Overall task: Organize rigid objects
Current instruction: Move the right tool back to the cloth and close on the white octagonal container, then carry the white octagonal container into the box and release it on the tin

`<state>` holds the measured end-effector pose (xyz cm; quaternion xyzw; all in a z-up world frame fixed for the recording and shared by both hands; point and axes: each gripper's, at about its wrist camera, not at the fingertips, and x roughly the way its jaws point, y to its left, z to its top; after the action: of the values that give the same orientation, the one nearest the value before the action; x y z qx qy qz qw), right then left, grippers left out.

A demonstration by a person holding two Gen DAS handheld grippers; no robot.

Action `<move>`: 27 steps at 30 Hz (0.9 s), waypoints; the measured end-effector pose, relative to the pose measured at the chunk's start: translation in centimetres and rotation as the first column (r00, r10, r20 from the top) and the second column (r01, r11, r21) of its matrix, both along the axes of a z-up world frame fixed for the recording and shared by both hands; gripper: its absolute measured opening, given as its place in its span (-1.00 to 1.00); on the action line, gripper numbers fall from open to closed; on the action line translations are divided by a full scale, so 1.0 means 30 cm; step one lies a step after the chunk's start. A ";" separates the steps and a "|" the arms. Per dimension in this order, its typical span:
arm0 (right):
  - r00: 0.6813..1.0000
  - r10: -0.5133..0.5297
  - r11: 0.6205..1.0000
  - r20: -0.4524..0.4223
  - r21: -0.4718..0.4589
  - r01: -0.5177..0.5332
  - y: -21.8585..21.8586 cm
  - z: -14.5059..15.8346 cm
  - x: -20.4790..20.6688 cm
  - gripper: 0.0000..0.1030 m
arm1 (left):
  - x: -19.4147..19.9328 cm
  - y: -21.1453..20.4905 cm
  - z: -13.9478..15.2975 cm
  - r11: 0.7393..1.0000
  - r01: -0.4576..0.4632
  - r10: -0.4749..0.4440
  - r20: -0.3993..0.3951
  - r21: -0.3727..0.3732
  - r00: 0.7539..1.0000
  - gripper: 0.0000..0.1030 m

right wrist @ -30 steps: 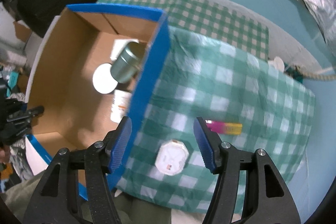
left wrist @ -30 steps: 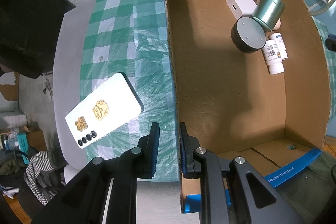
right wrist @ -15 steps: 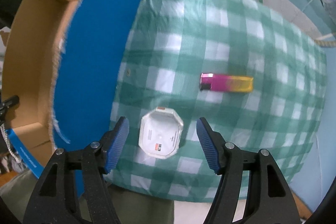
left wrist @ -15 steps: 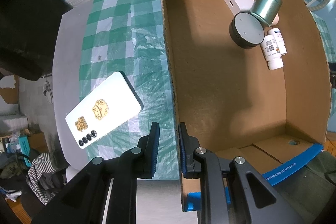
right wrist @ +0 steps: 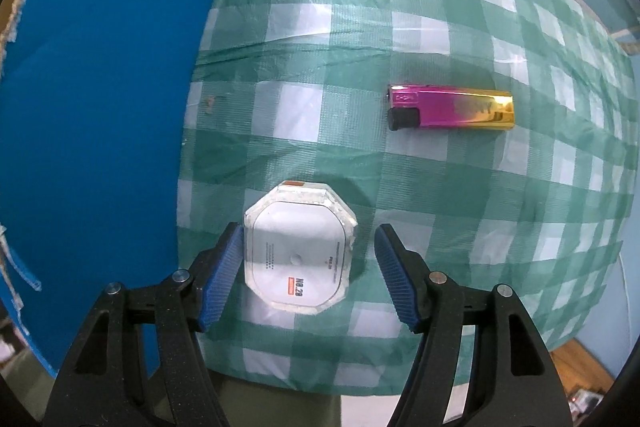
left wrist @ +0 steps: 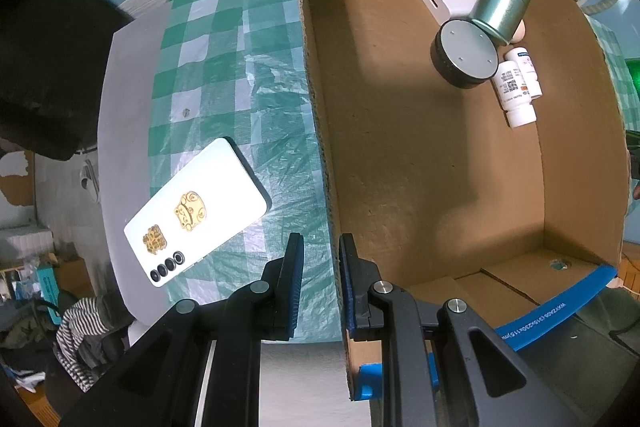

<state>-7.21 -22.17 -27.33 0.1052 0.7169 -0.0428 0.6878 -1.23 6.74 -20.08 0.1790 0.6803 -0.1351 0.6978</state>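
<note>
My left gripper (left wrist: 320, 283) is shut on the near side wall of the cardboard box (left wrist: 320, 131), one finger inside and one outside. In the box lie a white adapter (left wrist: 448, 1), a green tin (left wrist: 500, 11), a black round disc (left wrist: 466, 57) and two white bottles (left wrist: 516, 91). A white phone (left wrist: 196, 213) lies on the checked cloth left of the box. My right gripper (right wrist: 308, 271) is open, low over the cloth, with a white octagonal case (right wrist: 300, 247) between its fingers, the left pad touching or nearly touching it. A pink and gold lighter (right wrist: 452, 107) lies further right.
The box's blue outer wall (right wrist: 100, 107) stands close on the left of my right gripper. The green checked cloth (right wrist: 400, 27) covers the table; its front edge is just below the octagonal case. Clothes and clutter lie on the floor at the left (left wrist: 80, 327).
My right gripper has moved down and forward until the octagonal case sits between its open fingers. The left gripper holds the box wall as before, barely moved.
</note>
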 end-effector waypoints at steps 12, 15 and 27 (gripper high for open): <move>0.998 0.054 0.997 0.026 -0.048 -0.053 0.070 -0.014 -0.017 0.06 | 0.001 -0.002 0.000 1.000 0.012 -0.012 -0.002 -0.003 1.000 -0.65; 0.998 0.066 0.997 0.025 -0.043 -0.064 0.074 -0.012 -0.018 0.06 | 0.000 -0.005 -0.001 1.000 0.013 -0.013 -0.003 -0.003 1.000 -0.65; 0.982 0.173 0.984 0.078 -0.066 -0.168 0.127 0.142 0.043 0.02 | 0.002 -0.007 -0.004 1.000 0.009 -0.009 -0.003 0.002 1.000 -0.65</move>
<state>-5.91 -18.37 -23.07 0.0248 0.6923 -0.0006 0.7211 -1.18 6.53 -20.21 0.1827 0.6807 -0.1378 0.6959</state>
